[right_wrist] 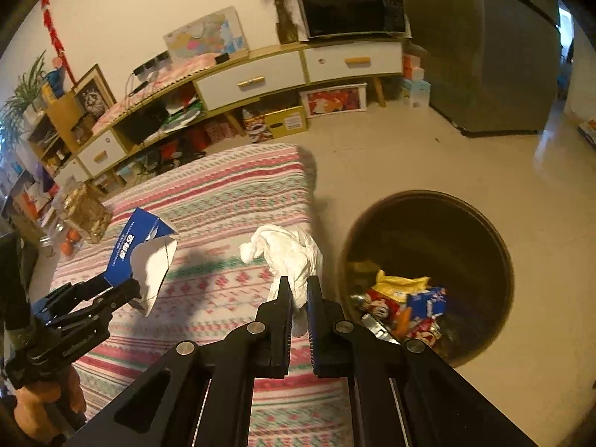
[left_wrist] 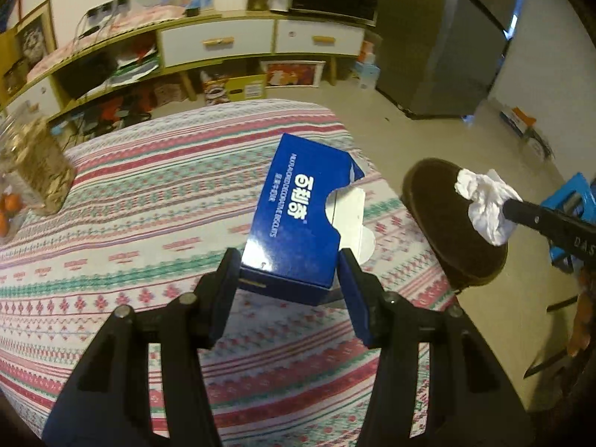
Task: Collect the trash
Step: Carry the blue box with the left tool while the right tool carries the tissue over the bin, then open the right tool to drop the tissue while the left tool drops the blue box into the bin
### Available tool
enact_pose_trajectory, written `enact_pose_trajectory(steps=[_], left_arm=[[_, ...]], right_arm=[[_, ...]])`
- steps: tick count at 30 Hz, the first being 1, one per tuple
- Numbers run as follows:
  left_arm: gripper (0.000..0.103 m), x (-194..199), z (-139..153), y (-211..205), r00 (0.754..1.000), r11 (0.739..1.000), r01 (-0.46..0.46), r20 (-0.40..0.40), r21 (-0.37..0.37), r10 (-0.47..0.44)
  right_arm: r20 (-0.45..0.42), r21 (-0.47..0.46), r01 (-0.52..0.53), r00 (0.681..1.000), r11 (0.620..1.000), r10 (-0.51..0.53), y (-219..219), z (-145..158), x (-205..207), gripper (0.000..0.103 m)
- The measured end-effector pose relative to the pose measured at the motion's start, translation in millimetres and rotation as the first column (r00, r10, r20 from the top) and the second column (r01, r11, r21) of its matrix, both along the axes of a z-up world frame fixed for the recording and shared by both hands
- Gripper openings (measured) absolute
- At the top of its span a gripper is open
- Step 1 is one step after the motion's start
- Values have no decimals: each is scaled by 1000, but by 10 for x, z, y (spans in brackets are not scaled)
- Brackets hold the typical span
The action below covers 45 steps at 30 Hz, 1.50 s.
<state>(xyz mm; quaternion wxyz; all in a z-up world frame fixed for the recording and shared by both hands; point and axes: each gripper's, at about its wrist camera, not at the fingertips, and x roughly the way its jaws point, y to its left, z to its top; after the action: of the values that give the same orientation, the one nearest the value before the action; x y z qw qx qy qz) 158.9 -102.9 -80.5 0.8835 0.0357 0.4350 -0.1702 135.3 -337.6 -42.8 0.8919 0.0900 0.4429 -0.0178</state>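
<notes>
My left gripper (left_wrist: 288, 260) is shut on a blue biscuit box (left_wrist: 301, 216) with a torn white flap, held above the striped tablecloth (left_wrist: 130, 223). The right wrist view shows the same box (right_wrist: 130, 249) at the left, in the left gripper (right_wrist: 119, 290). My right gripper (right_wrist: 298, 287) is shut on a crumpled white tissue (right_wrist: 290, 249), near the table's right edge. From the left wrist view the tissue (left_wrist: 484, 201) hangs over the dark round bin (left_wrist: 439, 223). The bin (right_wrist: 480, 231) stands on the floor right of the table and holds several wrappers (right_wrist: 406, 305).
A clear jar of snacks (left_wrist: 33, 164) and oranges (left_wrist: 7, 208) stand at the table's left side. A long low cabinet (right_wrist: 260, 78) with a microwave (right_wrist: 354, 7) runs along the back wall. A grey fridge (right_wrist: 484, 48) is at the back right. A blue stool (left_wrist: 570, 201) stands by the bin.
</notes>
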Motion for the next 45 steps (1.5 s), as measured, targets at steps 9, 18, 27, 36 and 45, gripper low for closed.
enact_pose_trajectory(steps=[9,18,27,36,45], left_arm=[[55,58,-36,-527,997,997,72,-37,-14,-73],[55,137,-170,-1370,984,987,161,-73,-4,-161],[55,245,-426,-1977,970,975,217,-120,37,-211],[85,293,-565,-2123,957,967,254,-144,8,-250],[88,269,-478,-1845,970,980,198,-146,5,-196]], right_arm=[[-42,-22,87,995,996,-88,-530,-147,-61,8],[-92,-45,153,983,987,-157,-997,-348,-96,8],[-149,-54,186,970,981,-192,-1277,-593,-76,8],[-169,-44,221,959,974,-226,-1427,-690,-91,8],[-187,-59,238,951,969,-245,-1464,-760,-59,8]])
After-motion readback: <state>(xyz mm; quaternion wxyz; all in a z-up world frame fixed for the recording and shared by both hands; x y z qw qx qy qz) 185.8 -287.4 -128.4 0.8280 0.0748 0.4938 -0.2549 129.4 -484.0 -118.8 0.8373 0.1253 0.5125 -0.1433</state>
